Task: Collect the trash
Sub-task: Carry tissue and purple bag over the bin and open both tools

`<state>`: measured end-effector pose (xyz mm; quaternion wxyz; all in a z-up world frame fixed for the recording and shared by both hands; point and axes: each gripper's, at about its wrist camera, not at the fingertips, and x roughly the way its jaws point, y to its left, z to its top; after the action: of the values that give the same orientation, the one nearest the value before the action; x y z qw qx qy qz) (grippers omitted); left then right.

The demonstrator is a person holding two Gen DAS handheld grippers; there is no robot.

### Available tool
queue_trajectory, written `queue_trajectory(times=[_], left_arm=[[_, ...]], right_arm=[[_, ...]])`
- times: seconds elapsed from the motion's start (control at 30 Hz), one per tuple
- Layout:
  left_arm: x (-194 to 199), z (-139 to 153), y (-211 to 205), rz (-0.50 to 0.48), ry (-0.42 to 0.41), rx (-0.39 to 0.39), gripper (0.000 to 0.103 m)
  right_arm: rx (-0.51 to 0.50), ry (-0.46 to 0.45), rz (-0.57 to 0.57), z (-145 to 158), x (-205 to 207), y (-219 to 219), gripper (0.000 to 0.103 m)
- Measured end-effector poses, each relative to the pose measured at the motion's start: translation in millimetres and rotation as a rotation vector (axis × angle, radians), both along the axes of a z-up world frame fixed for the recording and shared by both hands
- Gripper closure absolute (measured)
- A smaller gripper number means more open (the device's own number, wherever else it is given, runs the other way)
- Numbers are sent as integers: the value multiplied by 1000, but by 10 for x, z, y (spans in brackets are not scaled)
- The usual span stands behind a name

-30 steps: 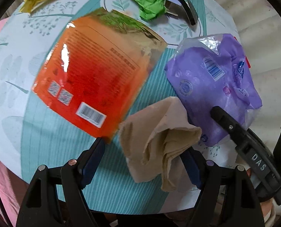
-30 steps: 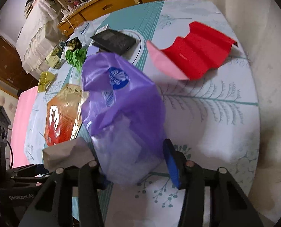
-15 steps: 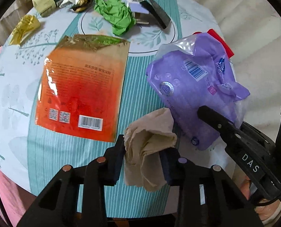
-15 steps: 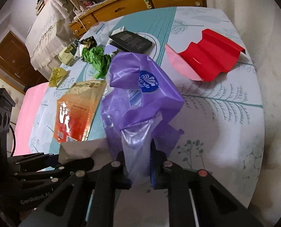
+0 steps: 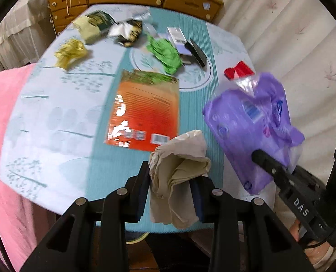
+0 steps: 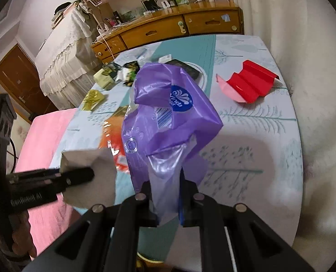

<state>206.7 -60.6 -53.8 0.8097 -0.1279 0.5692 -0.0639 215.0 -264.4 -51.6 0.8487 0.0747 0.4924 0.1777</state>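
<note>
I am holding both tongs raised over the table's (image 5: 54, 117) near edge: my left gripper (image 5: 171, 190) is clamping the crumpled beige tissue (image 5: 181, 158), my right gripper (image 6: 165, 195) the purple plastic wrapper (image 6: 168, 113), both now lifted higher than a moment ago.

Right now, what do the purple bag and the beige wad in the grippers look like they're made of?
Purple bag: thin, glossy plastic film, probably; it shines, crinkles, and turns see-through near the right gripper.
Beige wad: matte, softly creased paper, likely tissue or napkin, in the left gripper.
</note>
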Motion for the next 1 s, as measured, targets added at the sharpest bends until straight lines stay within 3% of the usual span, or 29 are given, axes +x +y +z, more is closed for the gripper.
queue_trajectory(times=[0.27, 0.5, 0.67, 0.83, 1.0], left_arm=[[-647, 296, 696, -103, -87, -18, 71], [-1269, 414, 1183, -204, -159, -42, 71], [-1632, 236, 1280, -274, -126, -38, 71], [-1897, -42, 1340, -276, -53, -48, 71], [-2086, -527, 1274, -264, 42, -23, 71]], right_arm=[[22, -38, -170, 252, -971, 509, 93], [-28, -45, -218, 244, -1771, 1124, 93], [-66, -1, -233, 160, -2178, 1349, 93], [-98, 76, -233, -70, -2454, 1427, 93], [-64, 204, -248, -611, -2620, 1438, 93]])
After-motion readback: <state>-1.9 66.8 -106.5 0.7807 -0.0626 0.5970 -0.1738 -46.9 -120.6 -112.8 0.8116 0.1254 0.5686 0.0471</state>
